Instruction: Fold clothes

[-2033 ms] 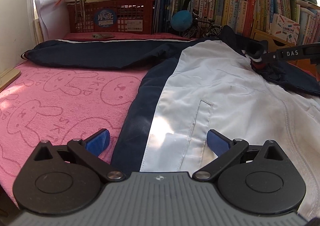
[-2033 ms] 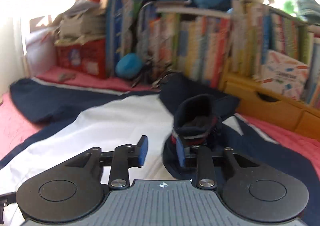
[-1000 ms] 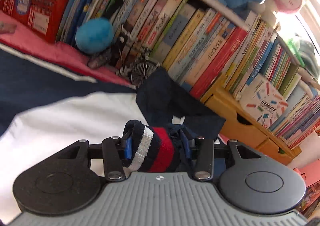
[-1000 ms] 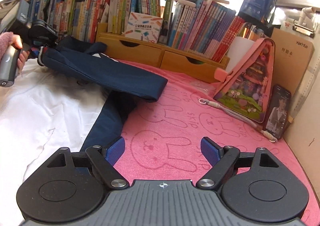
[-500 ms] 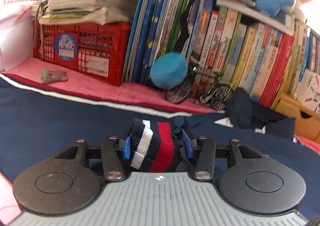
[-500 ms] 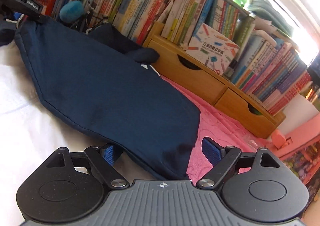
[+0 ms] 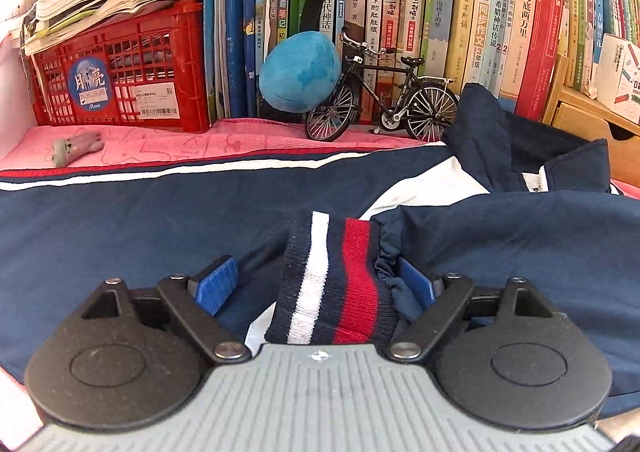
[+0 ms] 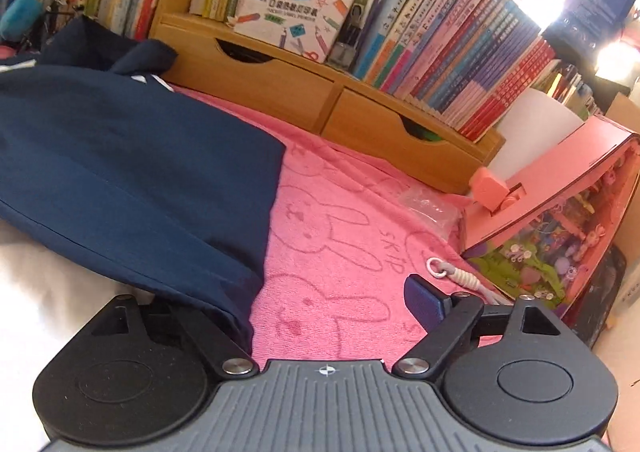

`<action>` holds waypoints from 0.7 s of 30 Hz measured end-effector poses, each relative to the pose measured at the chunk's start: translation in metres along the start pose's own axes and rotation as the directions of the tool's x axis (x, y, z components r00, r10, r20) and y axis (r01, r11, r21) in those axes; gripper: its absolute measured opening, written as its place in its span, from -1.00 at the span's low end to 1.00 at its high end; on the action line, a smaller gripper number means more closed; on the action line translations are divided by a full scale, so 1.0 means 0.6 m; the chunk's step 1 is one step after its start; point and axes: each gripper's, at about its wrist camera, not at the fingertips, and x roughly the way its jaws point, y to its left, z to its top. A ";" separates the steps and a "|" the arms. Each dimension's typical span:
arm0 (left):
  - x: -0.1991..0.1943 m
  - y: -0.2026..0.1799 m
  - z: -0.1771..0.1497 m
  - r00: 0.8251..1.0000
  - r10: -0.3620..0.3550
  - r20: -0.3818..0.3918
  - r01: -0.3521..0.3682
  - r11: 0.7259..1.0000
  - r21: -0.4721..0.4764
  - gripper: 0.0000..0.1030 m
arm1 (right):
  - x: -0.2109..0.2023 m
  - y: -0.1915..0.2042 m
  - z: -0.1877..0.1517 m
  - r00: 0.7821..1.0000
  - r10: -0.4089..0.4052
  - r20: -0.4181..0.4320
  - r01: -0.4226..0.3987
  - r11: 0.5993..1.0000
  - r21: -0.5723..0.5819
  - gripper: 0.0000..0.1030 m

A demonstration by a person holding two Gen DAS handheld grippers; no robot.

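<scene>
A navy and white jacket point(image 7: 120, 232) lies spread on a pink rabbit-print towel point(image 8: 340, 232). Its striped sleeve cuff point(image 7: 332, 280), navy, white and red, rests on the jacket between the fingers of my left gripper point(image 7: 316, 284), which is open; the left pad point(image 7: 216, 284) stands clear of the cuff. In the right wrist view the navy sleeve point(image 8: 120, 156) lies folded across the white body point(image 8: 40, 292). My right gripper point(image 8: 320, 308) is open at the sleeve's folded edge. Its left finger is hidden under the navy cloth, while its right finger point(image 8: 424, 304) hangs over the bare towel.
Along the back stand a red crate point(image 7: 120, 64), a row of books point(image 7: 440, 12), a blue plush ball point(image 7: 298, 72) and a model bicycle point(image 7: 380, 100). To the right are wooden drawers point(image 8: 320, 92), a pink toy house point(image 8: 560, 192) and a white cord point(image 8: 452, 276).
My left gripper carried the cuff across over the jacket, then opened and let it go. The right gripper let go earlier and has sunk to the sleeve's fold.
</scene>
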 end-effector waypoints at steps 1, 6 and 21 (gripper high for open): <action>-0.001 0.002 0.000 1.000 -0.005 0.002 0.005 1.000 -0.006 0.69 | -0.010 -0.002 0.005 0.999 0.045 -0.003 -0.045 0.999 0.014 0.68; -0.027 0.006 0.011 0.997 -0.012 0.072 -0.001 0.984 0.177 0.48 | -0.075 0.008 0.042 0.943 0.317 0.098 -0.325 0.942 0.085 0.76; 0.007 0.039 0.012 1.000 -0.018 -0.020 0.019 0.998 0.062 1.00 | 0.033 0.247 0.124 0.943 0.331 -0.032 -0.324 0.935 0.147 0.34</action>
